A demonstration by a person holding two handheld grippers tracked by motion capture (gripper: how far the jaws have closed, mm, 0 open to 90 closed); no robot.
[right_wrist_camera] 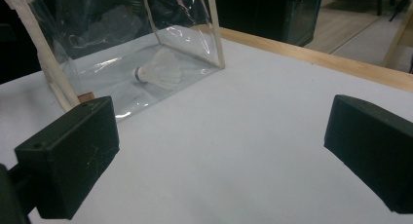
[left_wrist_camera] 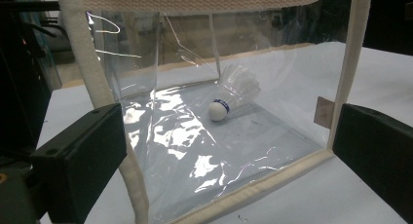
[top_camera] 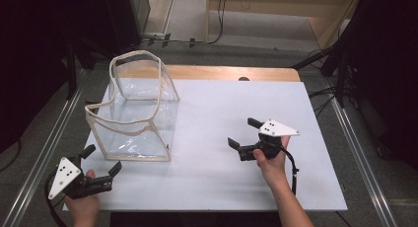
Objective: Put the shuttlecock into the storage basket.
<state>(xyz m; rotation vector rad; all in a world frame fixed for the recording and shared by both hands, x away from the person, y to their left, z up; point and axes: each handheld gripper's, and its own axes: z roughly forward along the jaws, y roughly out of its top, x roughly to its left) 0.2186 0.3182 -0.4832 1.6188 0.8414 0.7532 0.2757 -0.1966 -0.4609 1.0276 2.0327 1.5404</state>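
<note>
In the high view the shuttlecock is hard to make out through the glare on the clear bag; both gripper views show it. The shuttlecock lies on its side on the bag's floor, its rounded white cork toward the left gripper at about 7 o'clock, its feather skirt toward 1 o'clock. The bag is a boxy transparent plastic one with cream woven trim, standing on the white table. Left gripper's jaws are apart, empty, just beside the bag's near corner. Right gripper, at the bag's 3 o'clock and well apart from it, also has its jaws spread and empty.
</note>
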